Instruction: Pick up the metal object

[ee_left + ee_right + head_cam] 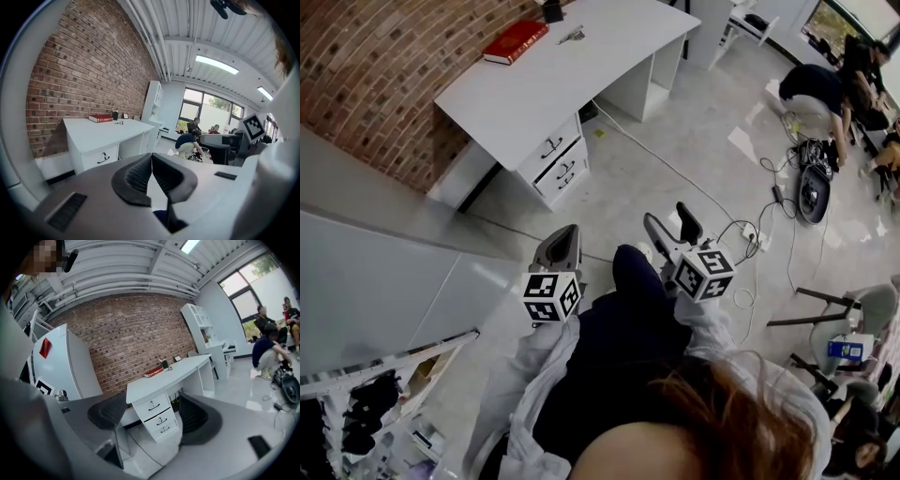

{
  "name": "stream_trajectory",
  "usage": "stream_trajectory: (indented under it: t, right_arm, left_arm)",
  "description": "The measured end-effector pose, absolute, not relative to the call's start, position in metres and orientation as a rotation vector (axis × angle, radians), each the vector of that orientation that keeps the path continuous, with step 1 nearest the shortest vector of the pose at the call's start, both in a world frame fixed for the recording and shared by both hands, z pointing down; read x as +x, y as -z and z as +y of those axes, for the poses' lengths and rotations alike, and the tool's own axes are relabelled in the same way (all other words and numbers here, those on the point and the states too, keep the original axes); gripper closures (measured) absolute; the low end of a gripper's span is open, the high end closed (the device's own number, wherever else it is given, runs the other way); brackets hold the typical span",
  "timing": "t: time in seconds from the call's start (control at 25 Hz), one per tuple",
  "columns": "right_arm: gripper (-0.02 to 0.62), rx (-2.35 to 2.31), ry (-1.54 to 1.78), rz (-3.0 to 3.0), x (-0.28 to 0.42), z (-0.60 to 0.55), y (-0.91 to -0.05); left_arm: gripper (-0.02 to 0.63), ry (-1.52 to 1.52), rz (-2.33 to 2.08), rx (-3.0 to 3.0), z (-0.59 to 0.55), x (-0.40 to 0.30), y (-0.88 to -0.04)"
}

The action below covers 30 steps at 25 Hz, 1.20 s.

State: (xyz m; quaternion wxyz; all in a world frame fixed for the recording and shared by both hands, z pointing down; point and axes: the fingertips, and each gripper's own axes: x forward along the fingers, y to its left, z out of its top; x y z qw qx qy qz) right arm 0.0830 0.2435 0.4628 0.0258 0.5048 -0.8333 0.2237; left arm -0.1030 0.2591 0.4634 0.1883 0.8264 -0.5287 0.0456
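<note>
though metal object (572, 36) lies on desk (581, 80), shape too small to tell.

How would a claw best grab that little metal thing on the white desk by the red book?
Probably from straight above, pinching across its narrow middle: the metal object lies flat on the desk. Its finer shape is too small to tell.

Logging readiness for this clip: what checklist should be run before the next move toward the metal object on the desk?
1. Target metal object found on desk, beside red book: ok.
2. State of right claw, open and empty: ok.
3. State of left claw, jaws together: not ok for grasping.
4. Both claws close to the desk: not ok, both are far from it.
5. Shape of the metal object for choosing a grip: cannot tell, too small.
</note>
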Motion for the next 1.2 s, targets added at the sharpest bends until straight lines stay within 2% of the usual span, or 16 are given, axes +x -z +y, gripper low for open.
stream_trajectory:
  t: [1.2]
  right_arm:
    - [0.241, 1.411, -0.775, -2.613, 0.074, 0.003, -0.468]
  left_arm:
    - [0.589, -0.114, -1.590, 2.240, 0.030, -0.112, -0.459]
